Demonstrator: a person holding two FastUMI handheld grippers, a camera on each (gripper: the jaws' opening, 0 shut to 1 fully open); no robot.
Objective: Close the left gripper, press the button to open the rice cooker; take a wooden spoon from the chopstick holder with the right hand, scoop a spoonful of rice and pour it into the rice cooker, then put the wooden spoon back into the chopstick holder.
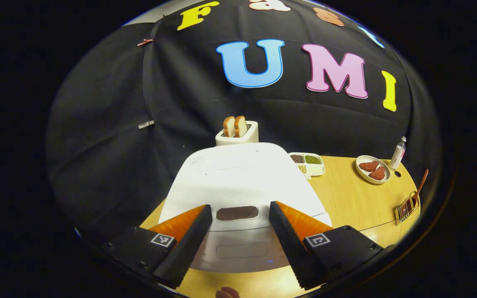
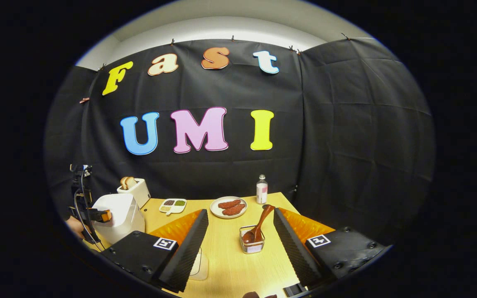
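The white rice cooker (image 1: 238, 178) stands with its lid down right in front of my left gripper (image 1: 240, 213), whose fingers are spread wide on either side of the dark button panel (image 1: 237, 213). In the right gripper view the same cooker (image 2: 118, 215) sits at the table's left, with the left gripper (image 2: 102, 215) beside it. My right gripper (image 2: 240, 225) is open, short of the wire chopstick holder (image 2: 251, 244). A wooden spoon (image 2: 258, 229) leans in that holder. The holder (image 1: 406, 207) and spoon (image 1: 420, 186) also appear far right in the left gripper view.
A toaster (image 1: 238, 132) with bread stands behind the cooker. A divided dish of grains (image 1: 308, 163), a plate with meat (image 1: 372, 169) and a small bottle (image 1: 398, 154) sit along the back of the wooden table (image 2: 226, 265). A translucent container (image 2: 199, 263) lies near my right gripper's left finger.
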